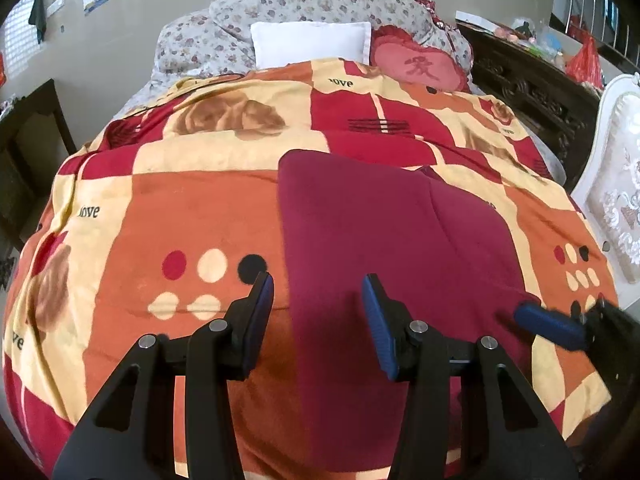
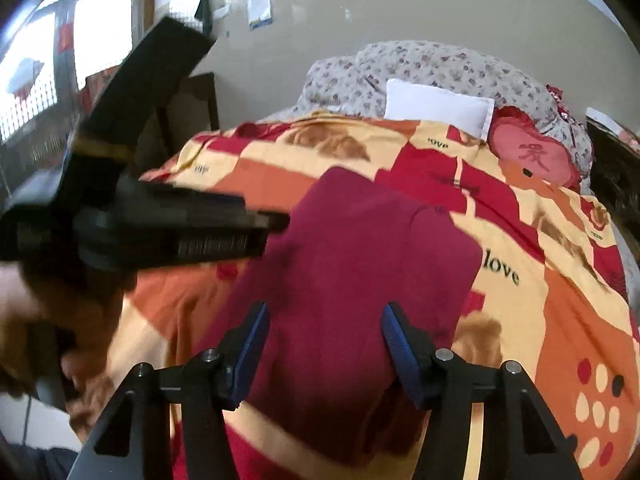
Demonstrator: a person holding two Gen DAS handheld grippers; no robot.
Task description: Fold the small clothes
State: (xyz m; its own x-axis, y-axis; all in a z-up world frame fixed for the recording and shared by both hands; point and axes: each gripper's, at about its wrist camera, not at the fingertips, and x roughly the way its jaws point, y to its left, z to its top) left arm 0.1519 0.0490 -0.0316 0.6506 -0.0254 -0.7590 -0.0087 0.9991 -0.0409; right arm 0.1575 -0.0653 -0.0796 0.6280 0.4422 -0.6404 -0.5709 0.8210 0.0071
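1. Item: maroon garment point(image 1: 392, 232), partly folded, lying flat on the patterned quilt point(image 1: 180, 208) of the bed.
2. Left claw point(image 1: 318, 300): fingers apart, empty, above the garment's near edge.
3. Right claw point(image 2: 324, 332): fingers apart, nothing gripped, over the garment.
4. Step, judged: between folds; next calls for pinching an edge and carrying it across.
5. Containers: none seen.
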